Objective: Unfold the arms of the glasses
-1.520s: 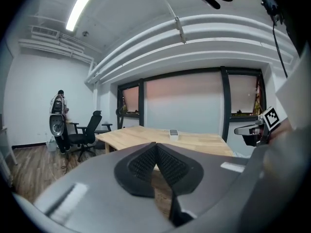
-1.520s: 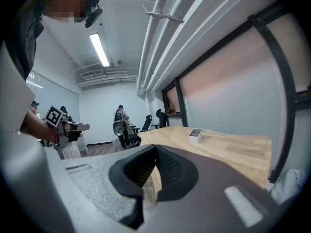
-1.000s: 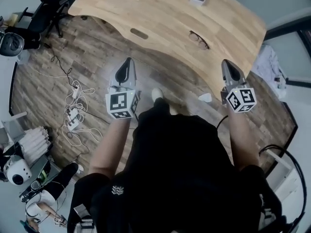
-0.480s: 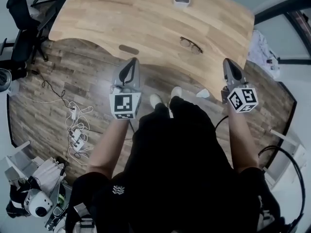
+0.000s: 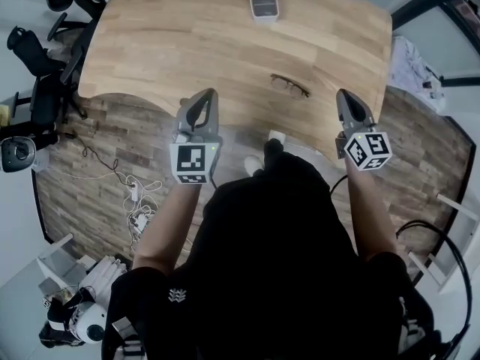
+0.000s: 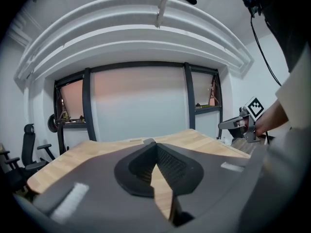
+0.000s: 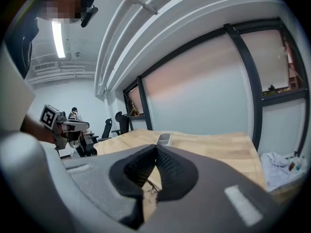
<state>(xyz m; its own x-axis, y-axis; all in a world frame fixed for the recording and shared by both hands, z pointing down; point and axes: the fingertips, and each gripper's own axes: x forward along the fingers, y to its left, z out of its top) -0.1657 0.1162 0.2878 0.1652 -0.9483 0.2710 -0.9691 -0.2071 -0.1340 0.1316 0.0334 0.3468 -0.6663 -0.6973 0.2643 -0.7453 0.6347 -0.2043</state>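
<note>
both grippers closed and empty, glasses on the table ahead

the glasses (image 5: 289,86) have a thin dark frame and two rounded lenses. they lie on the pale wooden table (image 5: 180,36), toward its right side and close to its near edge. whether their arms are folded is too small to tell. the table top has a fine straight grain, rounded corners and a scooped near edge.

the left gripper (image 5: 206,94) is held over that near edge, left of the glasses and well apart from them. its grey tapering jaws meet at the tips, and the ribbed black pads bow around a teardrop gap with nothing in it. the right gripper (image 5: 343,96) is near the glasses, on their right, by the table's right edge. its jaws also meet tip to tip and grip nothing — the glasses show on the wood beyond the pads.

a small rounded rectangular box (image 5: 263,3) sits at the far edge. below lie a dark plank floor (image 5: 97,148) and tangled white cables (image 5: 136,205).
</note>
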